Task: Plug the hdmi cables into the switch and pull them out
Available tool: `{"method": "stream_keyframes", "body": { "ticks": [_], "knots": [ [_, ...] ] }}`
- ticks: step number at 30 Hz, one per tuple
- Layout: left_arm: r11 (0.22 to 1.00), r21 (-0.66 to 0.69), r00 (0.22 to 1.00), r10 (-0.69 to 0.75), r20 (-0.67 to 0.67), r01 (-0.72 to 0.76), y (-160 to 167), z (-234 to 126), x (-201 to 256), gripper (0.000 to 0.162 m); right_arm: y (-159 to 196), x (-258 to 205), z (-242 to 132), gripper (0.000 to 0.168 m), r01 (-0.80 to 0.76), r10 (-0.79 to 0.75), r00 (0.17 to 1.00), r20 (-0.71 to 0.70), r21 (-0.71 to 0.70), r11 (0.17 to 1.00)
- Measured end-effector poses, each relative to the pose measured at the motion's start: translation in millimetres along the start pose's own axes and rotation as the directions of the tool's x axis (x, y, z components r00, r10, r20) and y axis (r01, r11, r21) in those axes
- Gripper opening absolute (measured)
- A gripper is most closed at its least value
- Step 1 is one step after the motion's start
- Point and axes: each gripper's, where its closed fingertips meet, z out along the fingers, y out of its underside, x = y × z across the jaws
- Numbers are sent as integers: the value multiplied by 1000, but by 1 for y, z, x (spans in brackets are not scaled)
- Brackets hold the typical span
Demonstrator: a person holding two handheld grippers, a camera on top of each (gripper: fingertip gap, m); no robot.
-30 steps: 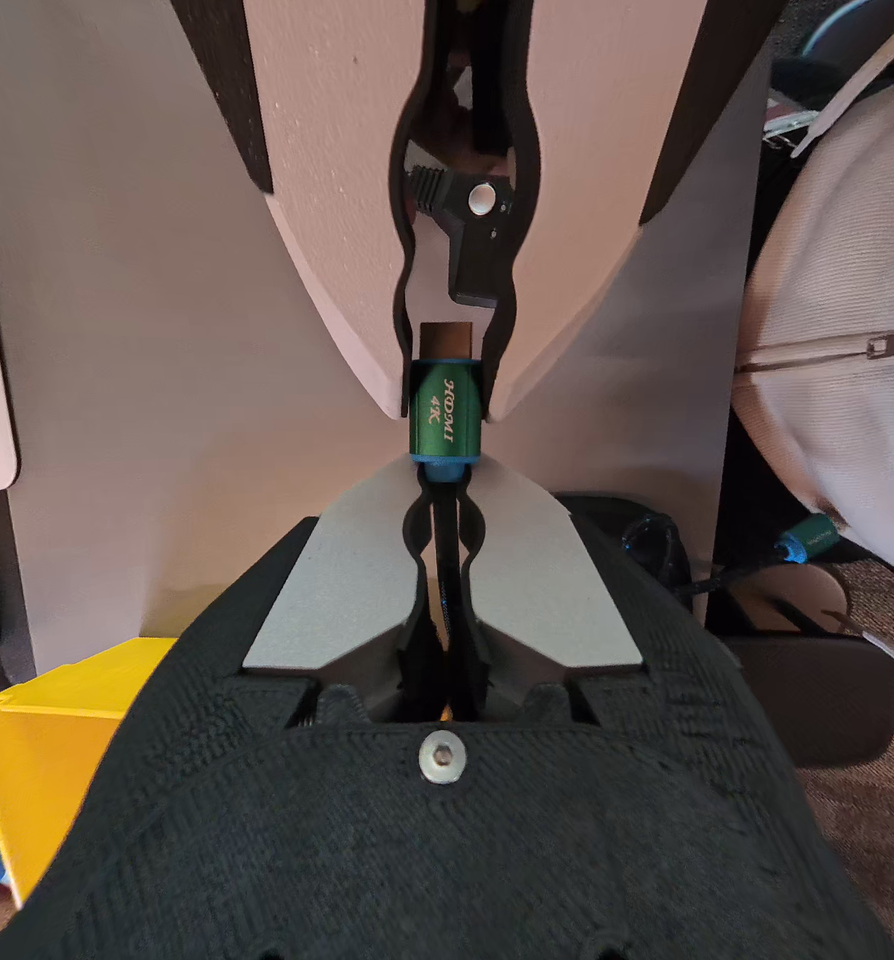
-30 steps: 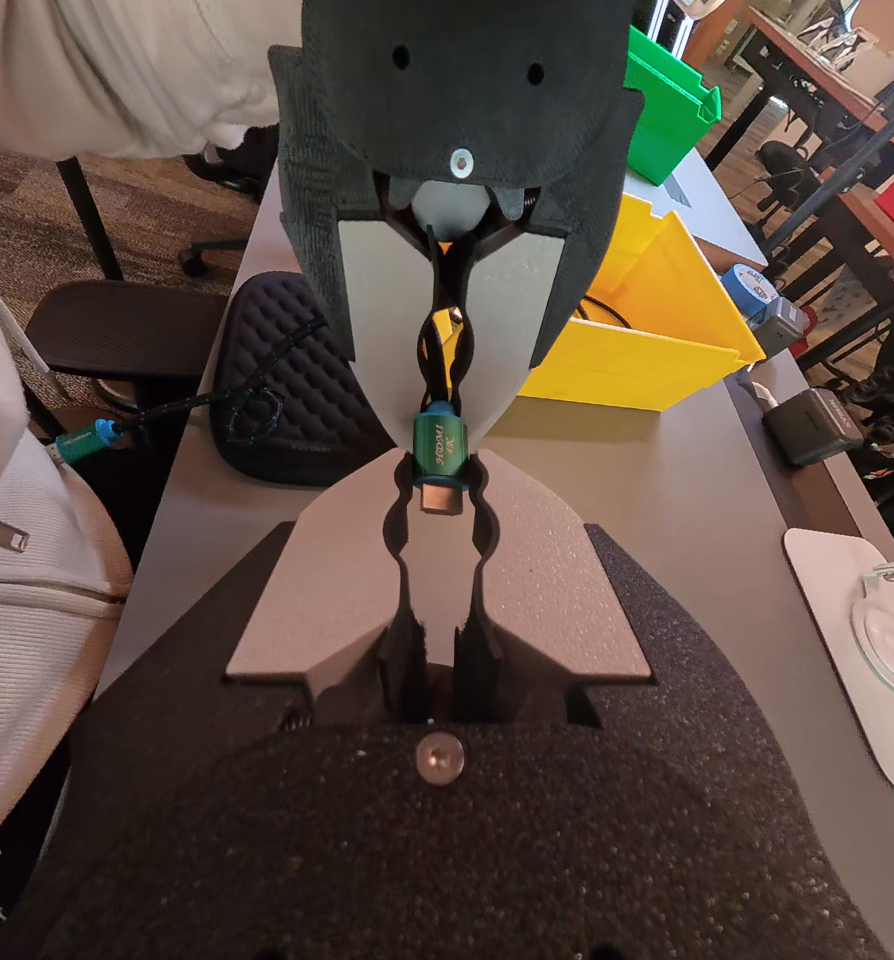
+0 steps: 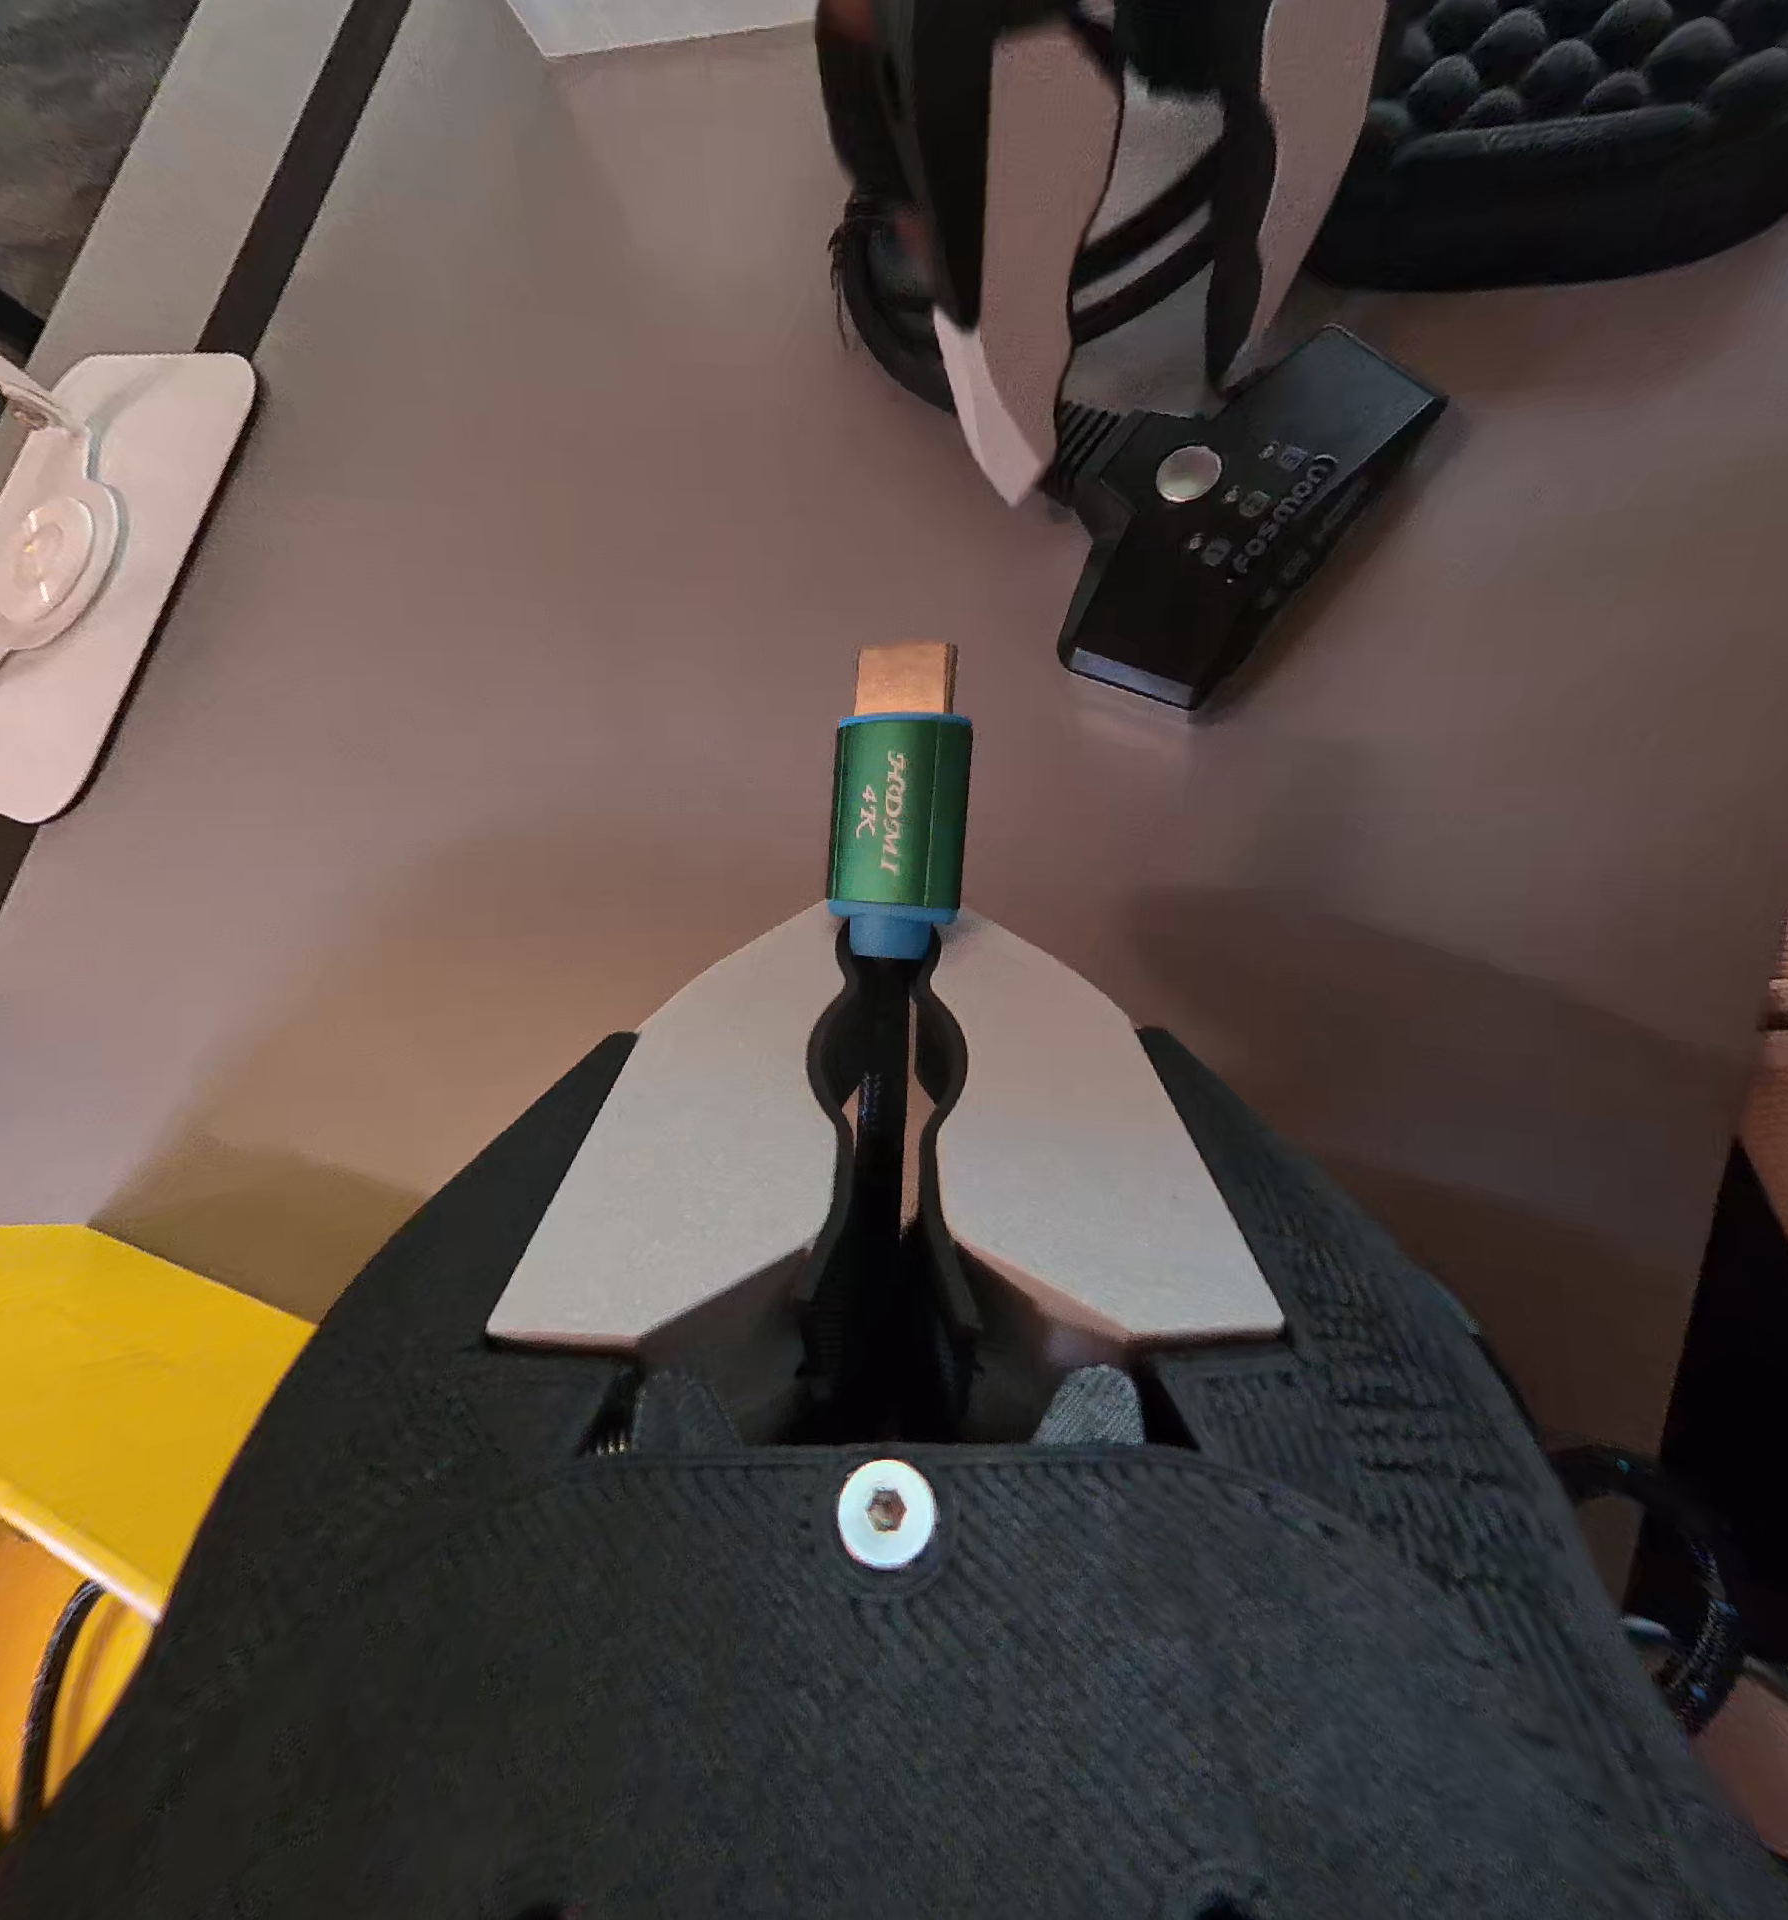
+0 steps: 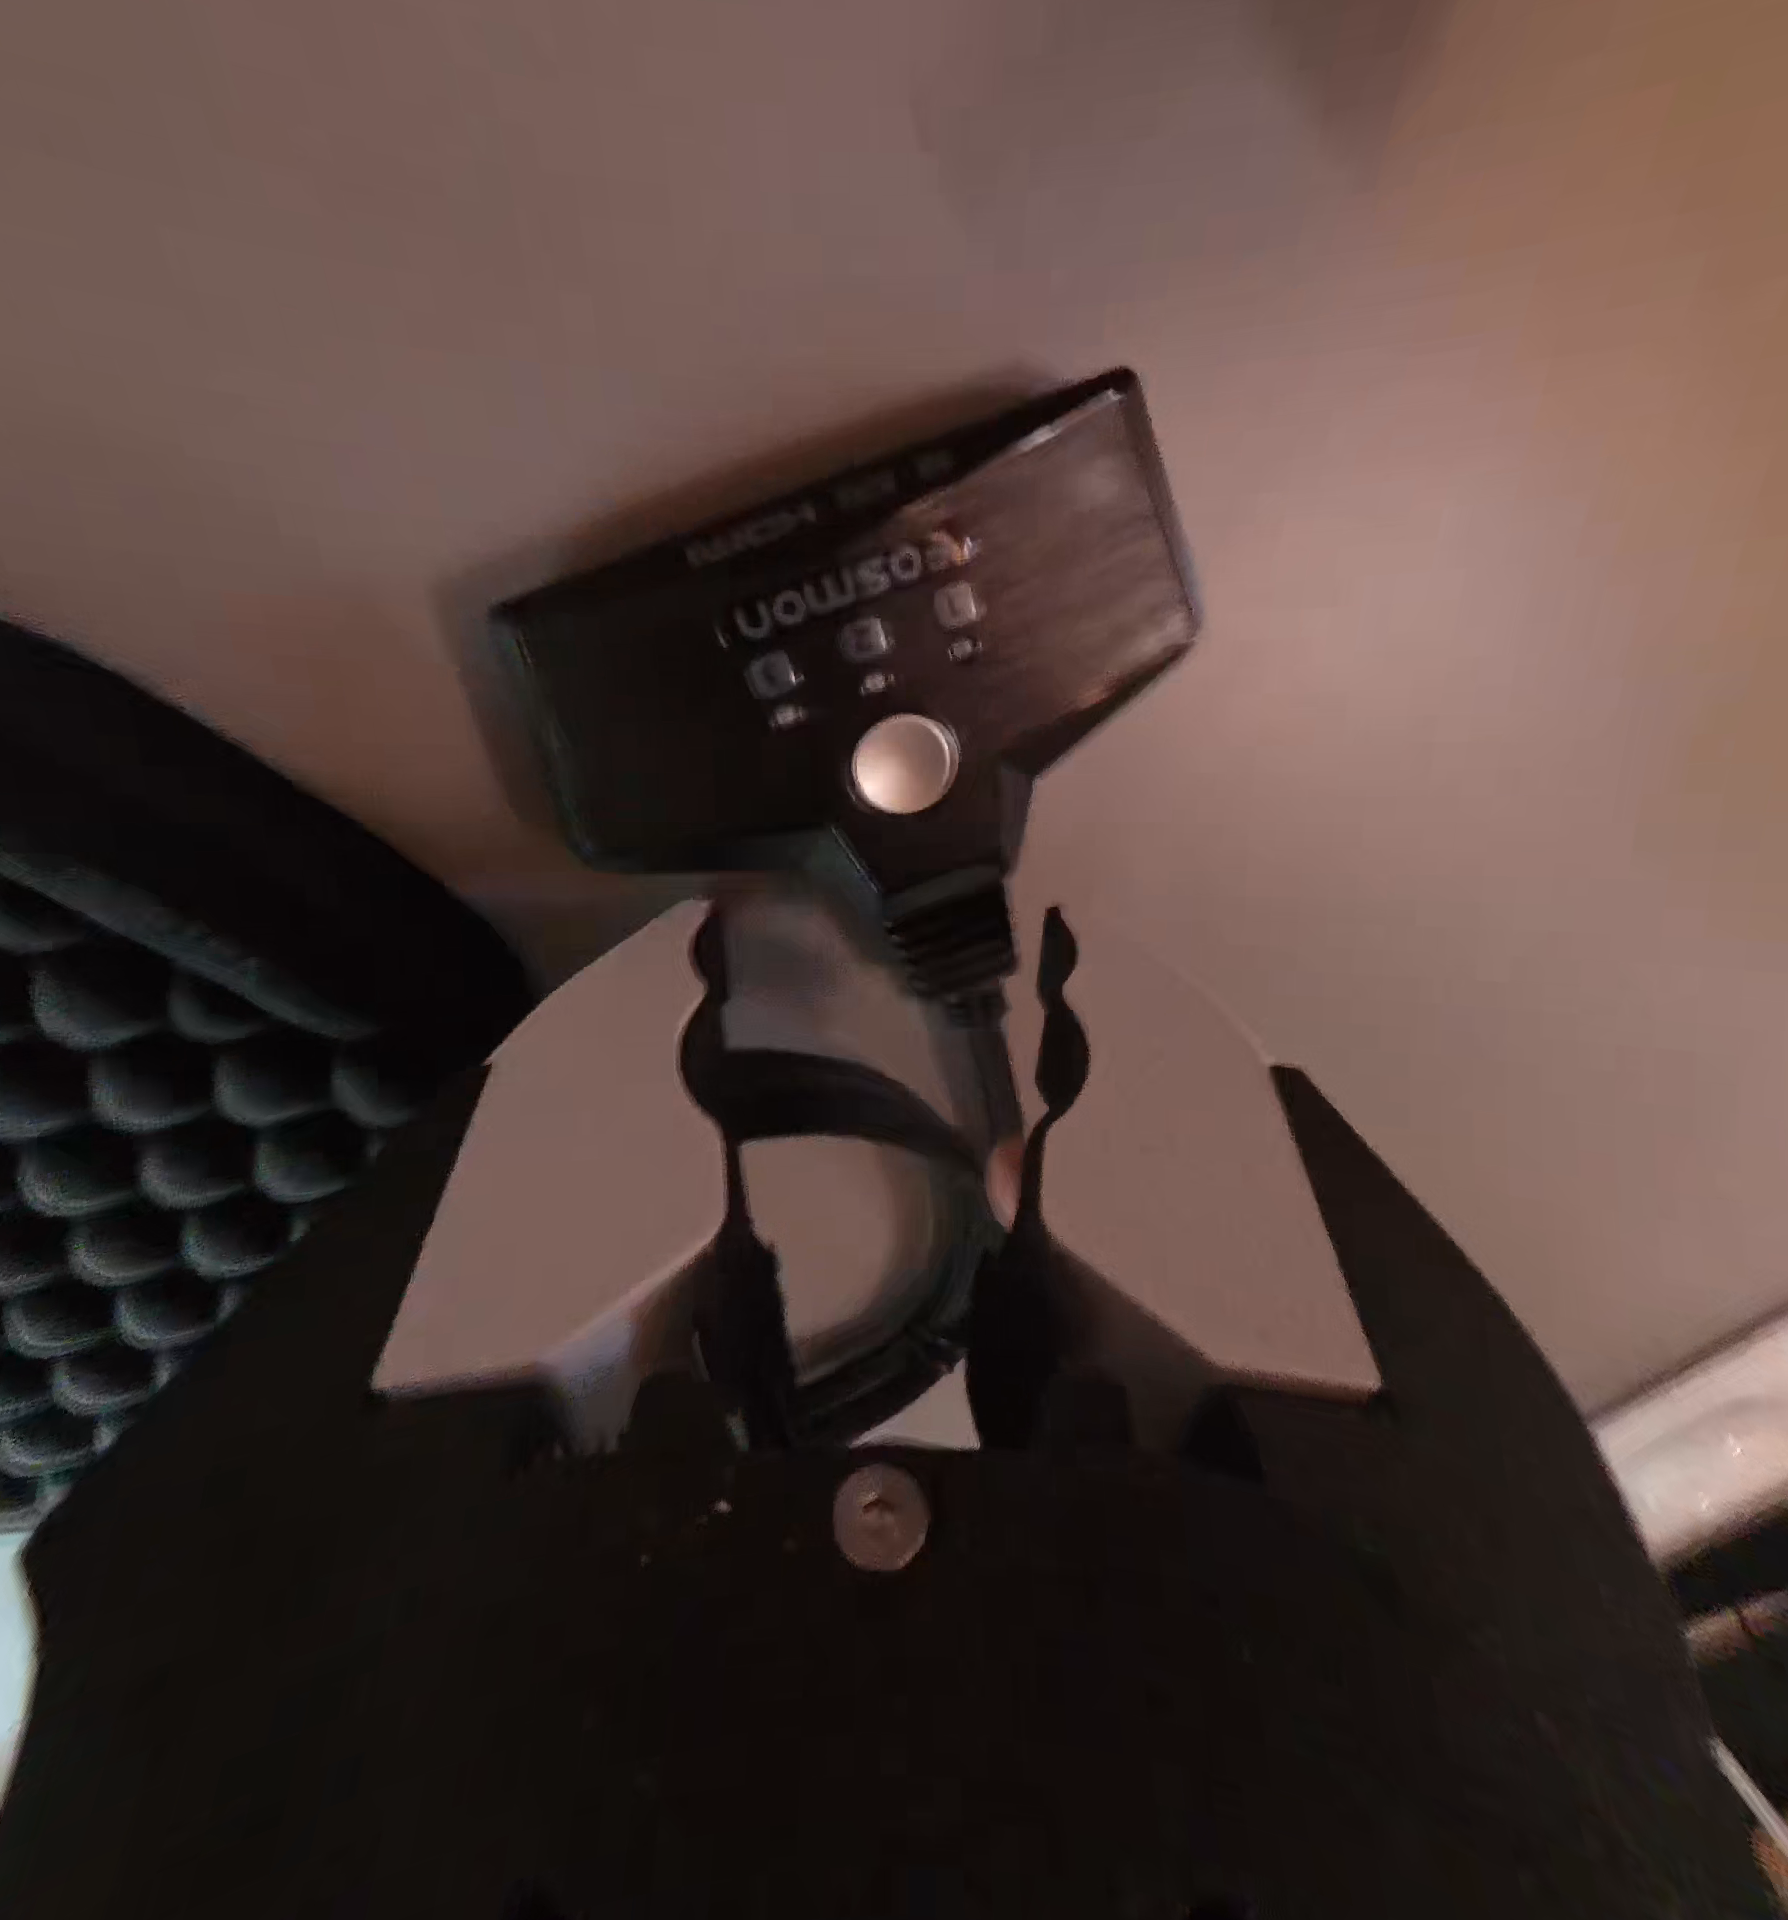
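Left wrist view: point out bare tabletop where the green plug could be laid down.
Bare table between the white pad and the green plug. Crowded top right: switch, right gripper, black cushion.

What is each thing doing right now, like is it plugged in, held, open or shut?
Green HDMI plug: unplugged, held by its blue collar, metal tip bare.
Left gripper: shut on the plug's blue collar.
Black switch: lying flat on the table, nothing plugged into the ports that show.
Switch's own cable: attached, running between the right gripper's fingers.
Right gripper: open, around that cable.
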Motion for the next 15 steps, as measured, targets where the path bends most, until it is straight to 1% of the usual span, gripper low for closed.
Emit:
{"method": "stream_keyframes", "body": {
  "ticks": [1,2,3,5,8,11,13,15],
  "knots": [
    [1000,9,1000,-6,-11,6,0,0,1,5,-8,-1,1,51,-9,7,999,35,57,998],
    [1000,17,1000,-10,-18,10,1,1,2,5,-12,1,2,44,-23,20,999,36,92,995],
    [1000,23,1000,-15,-21,16,2,1,1,5,-14,5,2,33,-28,26,999,20,115,993],
    [999,34,999,-29,-25,29,3,2,0,5,-14,7,2,29,-31,31,1000,3,133,991],
    [998,55,999,-40,-31,42,4,1,-1,4,0,-1,-11,27,-57,57,998,10,55,997],
    [997,62,998,-48,-34,50,5,1,-2,4,3,-16,-46,26,-106,106,994,12,46,993],
    [997,66,998,-44,-41,47,5,3,0,4,7,-36,-64,22,-146,147,988,50,-15,989],
    [997,70,998,-38,-45,41,3,6,2,4,10,-64,-66,21,-179,188,976,110,-91,980]
  ]
}}
